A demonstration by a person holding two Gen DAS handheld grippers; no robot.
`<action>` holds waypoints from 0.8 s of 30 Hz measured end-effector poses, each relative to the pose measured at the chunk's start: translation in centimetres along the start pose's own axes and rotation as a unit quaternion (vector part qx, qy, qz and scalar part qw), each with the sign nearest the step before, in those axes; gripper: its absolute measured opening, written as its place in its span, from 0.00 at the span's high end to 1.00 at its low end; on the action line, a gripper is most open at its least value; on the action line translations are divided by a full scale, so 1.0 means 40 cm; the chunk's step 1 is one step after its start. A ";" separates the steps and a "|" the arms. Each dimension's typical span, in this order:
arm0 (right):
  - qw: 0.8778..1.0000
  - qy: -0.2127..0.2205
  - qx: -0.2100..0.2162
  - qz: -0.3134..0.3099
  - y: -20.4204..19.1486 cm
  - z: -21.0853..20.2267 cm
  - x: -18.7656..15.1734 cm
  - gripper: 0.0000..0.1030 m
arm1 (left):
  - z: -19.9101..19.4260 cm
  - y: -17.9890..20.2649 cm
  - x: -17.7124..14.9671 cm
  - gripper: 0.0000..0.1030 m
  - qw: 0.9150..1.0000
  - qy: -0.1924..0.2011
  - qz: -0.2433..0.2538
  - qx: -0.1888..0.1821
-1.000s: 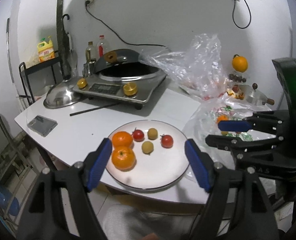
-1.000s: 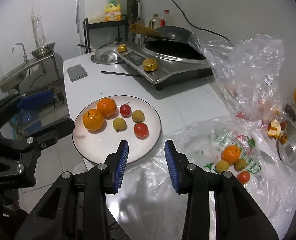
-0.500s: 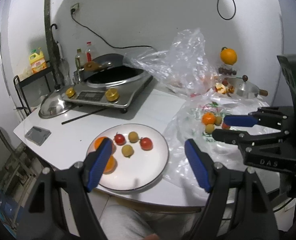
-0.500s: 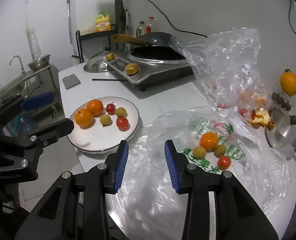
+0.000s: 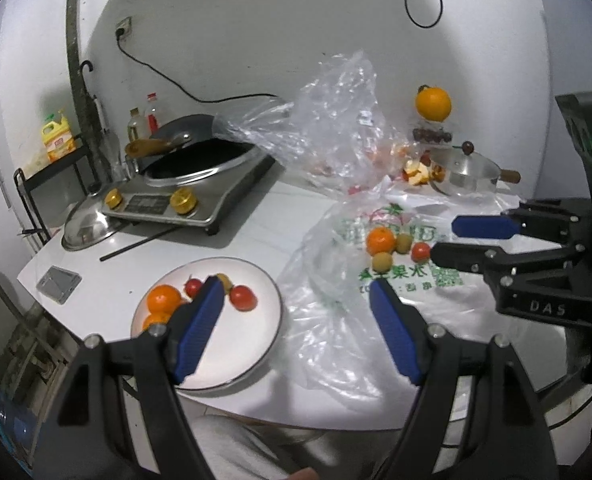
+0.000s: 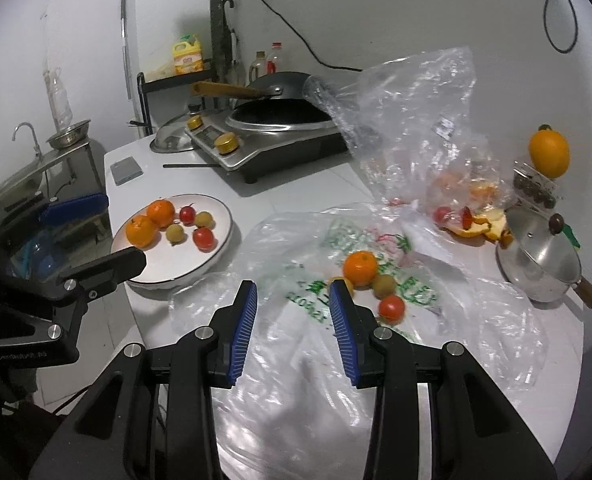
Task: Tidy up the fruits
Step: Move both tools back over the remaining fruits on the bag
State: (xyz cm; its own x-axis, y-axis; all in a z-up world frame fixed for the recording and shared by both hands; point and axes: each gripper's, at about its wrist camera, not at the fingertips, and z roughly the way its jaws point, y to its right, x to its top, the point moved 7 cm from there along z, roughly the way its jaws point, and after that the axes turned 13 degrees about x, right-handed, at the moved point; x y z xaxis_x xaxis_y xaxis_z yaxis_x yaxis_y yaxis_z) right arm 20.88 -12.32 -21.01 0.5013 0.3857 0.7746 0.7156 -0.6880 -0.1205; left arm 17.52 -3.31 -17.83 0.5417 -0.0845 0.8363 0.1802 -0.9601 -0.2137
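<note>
White table (image 6: 296, 196) held a plate (image 6: 220, 240) of sorted fruit near its left edge; both grippers, left (image 5: 292, 328) spread, right (image 6: 292, 328) narrower, empty, hung facing the bag's (image 6: 308, 280) remaining fruit.

yellow fruit (image 6: 346, 282) half behind right fingers (image 6: 342, 332), bag print (image 6: 380, 276) illegible

On the white plate (image 6: 220, 236) sit two oranges (image 6: 152, 222), two red cherry tomatoes (image 6: 203, 238) and two small yellow-green fruits (image 6: 175, 234) — all loose, near its far left side. Well apart, on the flattened printed plastic bag (image 6: 408, 280), an orange (image 6: 360, 268), a tomato (image 6: 391, 307) and yellow-green fruits (image 6: 384, 284) cluster, touching.
</note>
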 end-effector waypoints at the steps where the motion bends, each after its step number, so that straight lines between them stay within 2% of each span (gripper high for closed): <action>1: 1.000 0.002 0.000 0.002 0.008 -0.004 -0.003 0.61 | 0.000 0.009 0.001 0.26 1.000 0.000 0.003 0.000; 24: 0.999 -0.001 -0.007 0.043 0.174 0.002 -0.049 0.61 | 0.075 0.153 0.019 0.26 0.999 -0.010 0.048 -0.016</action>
State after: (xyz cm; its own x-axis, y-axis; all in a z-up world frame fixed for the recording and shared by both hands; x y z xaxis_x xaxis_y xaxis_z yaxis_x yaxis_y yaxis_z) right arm 24.92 -17.84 -23.42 0.5623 0.3255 0.7602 0.6624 -0.7276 -0.1785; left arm 21.49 -8.45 -20.02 0.5715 -0.1710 0.8026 0.1007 -0.9560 -0.2755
